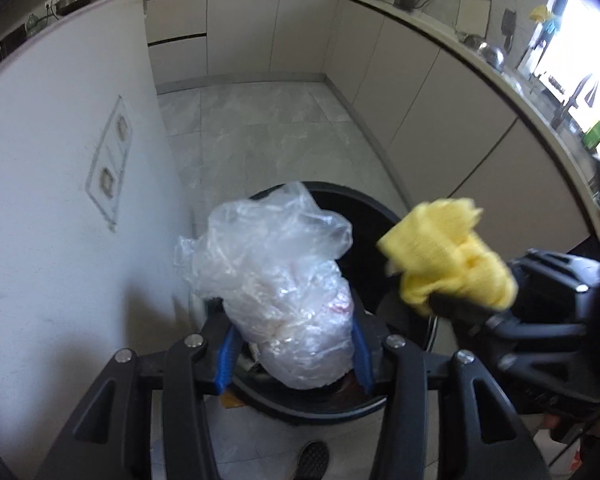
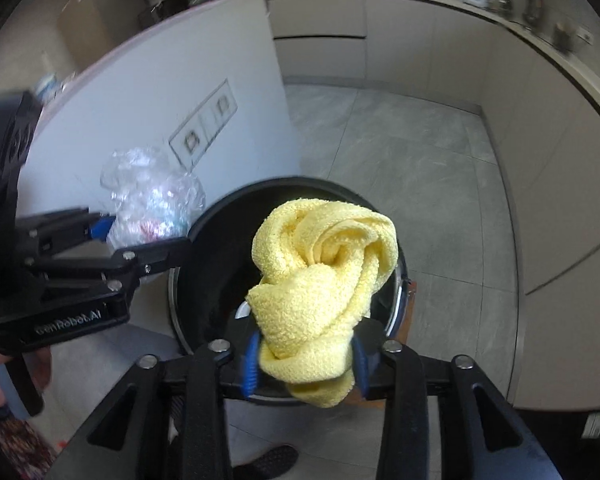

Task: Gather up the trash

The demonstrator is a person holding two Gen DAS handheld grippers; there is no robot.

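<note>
Trash bin [image 1: 374, 216] stands open on the floor beneath both tools. Left tool [image 1: 292, 344] clamps a crumpled clear plastic bag [image 1: 276, 280] above its rim; right tool [image 2: 304, 364] grips a bunched yellow cloth [image 2: 324, 284] over its mouth.

The bin [image 1: 364, 216] stands on the floor [image 1: 260, 120] beside a wall panel [image 1: 60, 160] on its left. The left tongs [image 1: 292, 344] hold a bag [image 1: 276, 292] over the bin's near rim; right of it, the right tongs [image 2: 304, 364] hold a cloth [image 2: 320, 280] above the bin's opening.
</note>
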